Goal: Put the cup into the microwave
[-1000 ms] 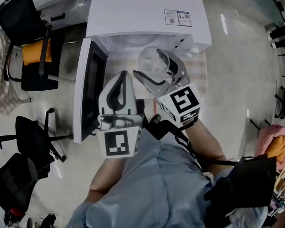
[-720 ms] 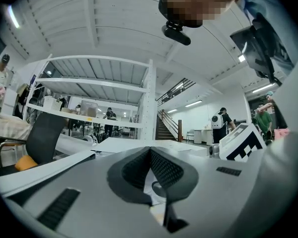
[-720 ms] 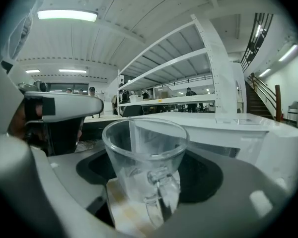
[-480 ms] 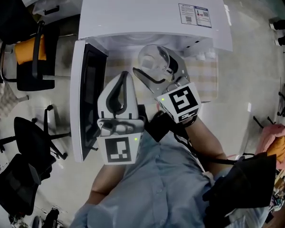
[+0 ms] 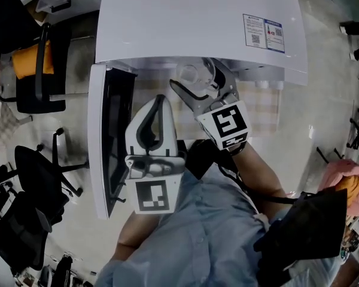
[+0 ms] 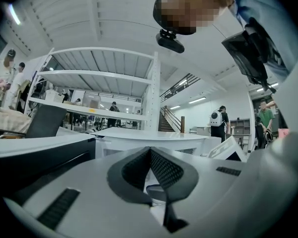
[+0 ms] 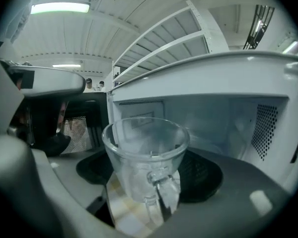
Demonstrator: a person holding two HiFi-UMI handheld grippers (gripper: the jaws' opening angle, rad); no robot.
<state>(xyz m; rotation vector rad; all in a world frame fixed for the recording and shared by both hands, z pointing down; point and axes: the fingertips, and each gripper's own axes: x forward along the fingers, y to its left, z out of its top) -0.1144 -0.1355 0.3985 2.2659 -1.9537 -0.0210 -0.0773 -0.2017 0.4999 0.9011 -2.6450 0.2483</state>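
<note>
A clear glass cup (image 5: 191,73) with a handle sits upright between the jaws of my right gripper (image 5: 194,78), which is shut on it. The cup hangs at the mouth of the white microwave (image 5: 197,23), partly under the top's front edge. In the right gripper view the cup (image 7: 145,152) fills the middle, held by my right gripper (image 7: 149,175), with the lit cavity (image 7: 223,118) straight behind it. The microwave door (image 5: 110,142) stands swung open at the left. My left gripper (image 5: 158,99) is shut and holds nothing, beside the door; its fingertips (image 6: 150,151) meet in a point.
A checked cloth (image 5: 260,103) lies under the microwave. Black office chairs (image 5: 30,70) stand at the left, one with an orange cushion. A pink and orange bundle (image 5: 350,184) lies at the right edge. The open door (image 7: 69,118) borders the cavity on its left.
Both grippers have sunk and edged forward. The cup now sits partly under the microwave's front edge, closer to the opening than before. The right jaws keep the same grip.
</note>
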